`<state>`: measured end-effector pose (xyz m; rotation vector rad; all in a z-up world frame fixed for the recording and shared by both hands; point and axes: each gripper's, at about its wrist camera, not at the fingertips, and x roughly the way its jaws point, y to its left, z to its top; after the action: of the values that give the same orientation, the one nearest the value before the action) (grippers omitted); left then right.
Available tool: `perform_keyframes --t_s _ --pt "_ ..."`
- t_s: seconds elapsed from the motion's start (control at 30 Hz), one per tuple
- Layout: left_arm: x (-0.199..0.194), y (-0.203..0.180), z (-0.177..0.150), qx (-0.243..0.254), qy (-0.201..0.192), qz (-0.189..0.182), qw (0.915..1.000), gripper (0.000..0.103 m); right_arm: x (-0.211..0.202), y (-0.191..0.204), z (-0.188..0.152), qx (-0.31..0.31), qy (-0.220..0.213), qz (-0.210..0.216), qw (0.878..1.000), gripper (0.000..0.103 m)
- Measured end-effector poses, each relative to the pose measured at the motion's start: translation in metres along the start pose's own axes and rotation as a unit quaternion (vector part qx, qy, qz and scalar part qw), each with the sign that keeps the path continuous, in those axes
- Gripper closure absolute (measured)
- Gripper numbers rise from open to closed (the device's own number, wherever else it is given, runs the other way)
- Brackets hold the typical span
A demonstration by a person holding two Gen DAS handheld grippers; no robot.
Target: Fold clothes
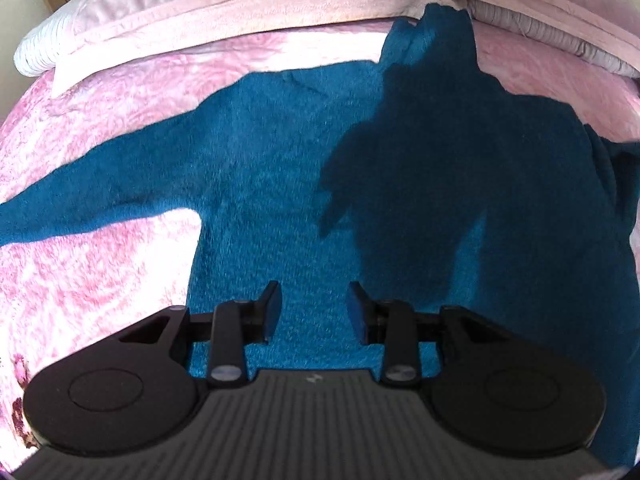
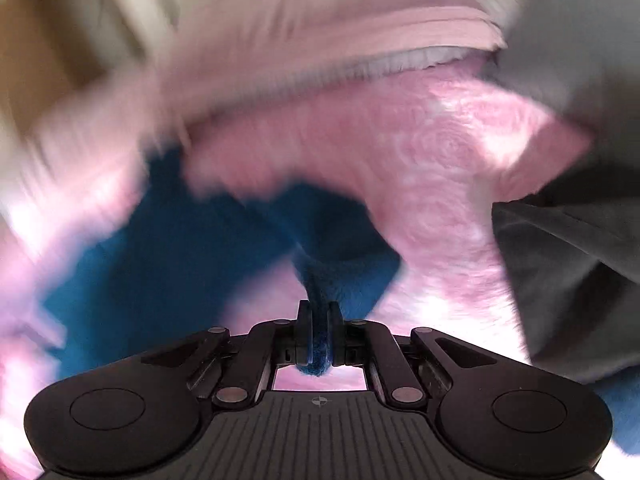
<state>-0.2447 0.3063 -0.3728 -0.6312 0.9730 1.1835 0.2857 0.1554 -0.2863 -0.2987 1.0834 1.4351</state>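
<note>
Sweater lies spread on the pink bed, one sleeve stretched far left. Right claw is pinched tight on a blue sleeve end; left claw hovers part-open, empty. Sleeve fold-in looks underway; next, carry it across the body.

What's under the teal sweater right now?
The teal sweater lies spread on a pink fleece blanket, visible around it. Anything beneath the sweater's body is covered.
</note>
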Motion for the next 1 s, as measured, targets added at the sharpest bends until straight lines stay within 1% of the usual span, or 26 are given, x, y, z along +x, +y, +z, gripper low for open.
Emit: perform_keyframes --t_s 0.03,0.07,0.1,0.17,0.2,0.23,0.3,0.4,0.47,0.5,0.53,0.6,0.67,0.7,0.73,0.77,0.8,0.83,0.87,0.93,0.97,1.0 --pt "0.000 -0.001 0.003 -0.003 0.000 0.000 1.0000 0.072 -0.024 -0.011 0.015 0.060 -0.010 0.049 0.997 0.099" --pt "0.000 -0.003 0.005 -0.005 0.001 -0.002 1.0000 0.072 -0.045 -0.022 0.028 0.110 -0.030 0.081 0.990 0.099" --pt "0.001 -0.006 0.006 -0.005 0.002 -0.005 1.0000 0.072 -0.060 -0.029 0.038 0.125 -0.045 0.075 0.988 0.099" --pt "0.003 -0.012 0.008 -0.003 0.005 -0.011 0.9999 0.072 -0.089 -0.043 0.056 0.151 -0.073 0.056 0.984 0.099" --pt "0.006 -0.016 0.008 -0.001 0.007 -0.011 0.9999 0.072 -0.096 -0.055 0.063 0.167 -0.074 0.031 0.983 0.099" --pt "0.008 -0.019 0.008 0.002 0.009 -0.012 0.9999 0.072 -0.093 -0.072 0.062 0.204 -0.063 0.015 0.977 0.099" --pt "0.015 -0.027 0.005 0.006 0.019 -0.016 0.9997 0.072 -0.087 -0.109 0.057 0.279 -0.038 -0.015 0.959 0.098" --pt "0.023 -0.035 0.000 0.019 0.033 -0.017 0.9991 0.072 -0.063 -0.143 0.027 0.331 -0.011 -0.077 0.940 0.098" --pt "0.027 -0.038 -0.003 0.033 0.040 -0.015 0.9986 0.072 -0.046 -0.165 0.007 0.364 0.006 -0.119 0.924 0.098" --pt "0.029 -0.039 -0.004 0.040 0.042 -0.013 0.9982 0.072 -0.043 -0.169 -0.001 0.374 -0.009 -0.113 0.921 0.098" --pt "0.030 -0.041 -0.005 0.047 0.044 -0.011 0.9978 0.072 -0.042 -0.170 -0.008 0.379 -0.030 -0.101 0.919 0.098" --pt "0.033 -0.041 -0.006 0.055 0.047 -0.003 0.9974 0.072 -0.041 -0.168 -0.011 0.357 -0.050 -0.098 0.928 0.098" --pt "0.034 -0.042 -0.004 0.057 0.047 -0.001 0.9973 0.072 -0.046 -0.147 -0.003 0.297 -0.053 -0.135 0.944 0.098" --pt "0.034 -0.043 -0.004 0.057 0.046 -0.002 0.9973 0.072 -0.048 -0.137 0.001 0.265 -0.054 -0.153 0.950 0.098" --pt "0.034 -0.044 -0.003 0.057 0.046 -0.003 0.9973 0.072 -0.053 -0.126 -0.002 0.243 -0.069 -0.165 0.953 0.096" --pt "0.034 -0.045 -0.002 0.057 0.045 -0.005 0.9973 0.072 -0.058 -0.114 -0.005 0.222 -0.084 -0.177 0.955 0.086" --pt "0.035 -0.046 -0.001 0.057 0.044 -0.006 0.9973 0.072 -0.063 -0.103 -0.009 0.200 -0.099 -0.188 0.957 0.065" --pt "0.035 -0.048 -0.001 0.058 0.044 -0.009 0.9973 0.072 -0.068 -0.092 -0.012 0.178 -0.114 -0.199 0.957 0.048" --pt "0.036 -0.051 -0.001 0.059 0.045 -0.014 0.9971 0.072 -0.073 -0.081 -0.015 0.155 -0.130 -0.210 0.957 0.023" --pt "0.037 -0.056 -0.003 0.062 0.048 -0.023 0.9967 0.072 -0.072 -0.071 -0.037 0.171 -0.153 -0.203 0.952 0.022" --pt "0.038 -0.058 -0.004 0.063 0.049 -0.027 0.9965 0.072 -0.069 -0.073 -0.049 0.186 -0.146 -0.193 0.952 0.022" --pt "0.039 -0.060 -0.005 0.063 0.051 -0.030 0.9962 0.072 -0.058 -0.079 -0.063 0.204 -0.130 -0.191 0.951 0.023"
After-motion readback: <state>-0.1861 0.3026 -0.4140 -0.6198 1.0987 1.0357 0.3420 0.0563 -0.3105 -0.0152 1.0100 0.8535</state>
